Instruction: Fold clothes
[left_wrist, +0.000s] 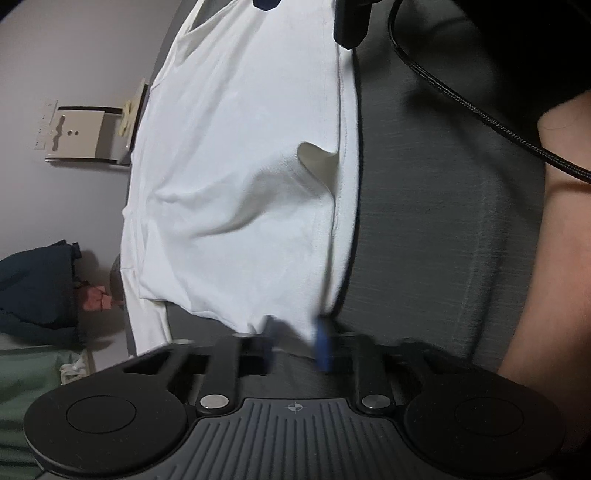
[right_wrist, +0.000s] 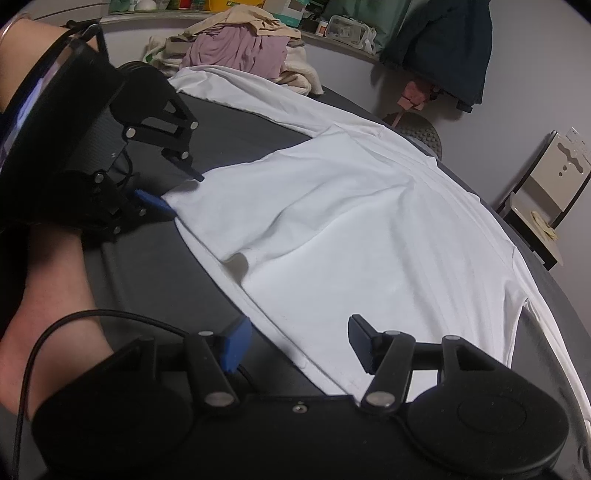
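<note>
A white shirt lies spread flat on a grey padded surface. A small fold stands up at its near edge. My left gripper is at one corner of the hem; its blurred blue pads stand a little apart, with the shirt's corner between them. In the right wrist view the left gripper straddles that corner at the left. My right gripper is open, with its fingers on either side of the hem further along the same edge. It also shows at the top of the left wrist view as the right gripper.
A pile of clothes lies at the far end of the surface. A dark jacket hangs on the wall and a chair stands beyond the far edge. A black cable and a person's arm are at the right.
</note>
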